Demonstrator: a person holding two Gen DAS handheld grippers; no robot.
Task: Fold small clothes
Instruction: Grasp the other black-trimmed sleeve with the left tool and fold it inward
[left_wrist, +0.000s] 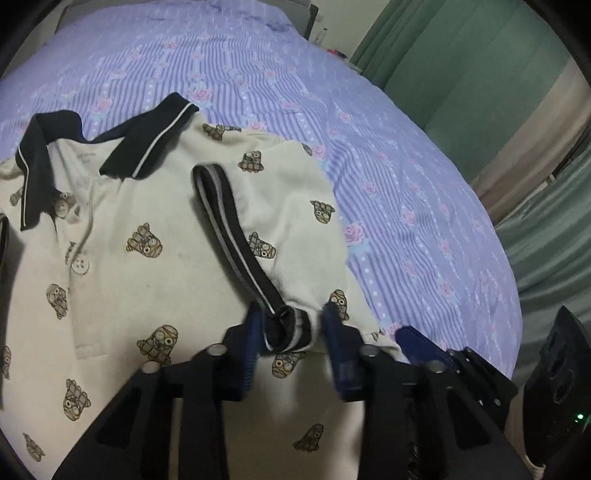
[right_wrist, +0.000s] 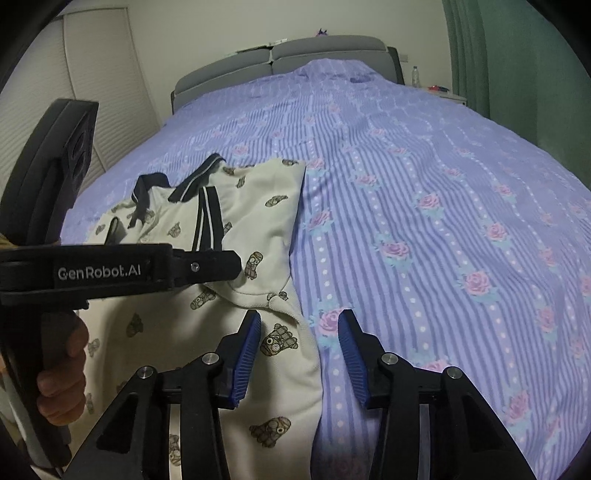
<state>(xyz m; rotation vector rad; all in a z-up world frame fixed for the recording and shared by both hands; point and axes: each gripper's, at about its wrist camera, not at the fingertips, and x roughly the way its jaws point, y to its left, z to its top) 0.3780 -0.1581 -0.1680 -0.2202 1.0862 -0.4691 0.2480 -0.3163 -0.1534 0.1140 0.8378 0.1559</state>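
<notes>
Bedroom: bed (right_wrist: 424, 177) with lilac striped rose-print cover, grey headboard (right_wrist: 295, 55) far end, green curtains (left_wrist: 461, 74) on the right, bottle (right_wrist: 416, 76) on a nightstand by the headboard.

Shirt (left_wrist: 147, 258): cream polo with small bear print, dark collar (left_wrist: 147, 144), lying flat on the near left part of the bed, collar toward the far end, button placket showing. Its right sleeve is folded in over the chest, dark striped cuff (left_wrist: 236, 236) running diagonally toward the near side.

Left gripper (left_wrist: 291, 332): low over the shirt, blue pads either side of the cuff's near end. Cuff sits between them; left pad looks touching, right pad shows a small gap, some blur. No clamp confirmed.

Right gripper (right_wrist: 300, 336): jaws apart, nothing clamped. Straddles the shirt's right edge, left pad over cream fabric, right pad over the bed cover, near the hem side.

Right wrist view also shows a hand (right_wrist: 62, 373) on the left gripper's handle at far left.
</notes>
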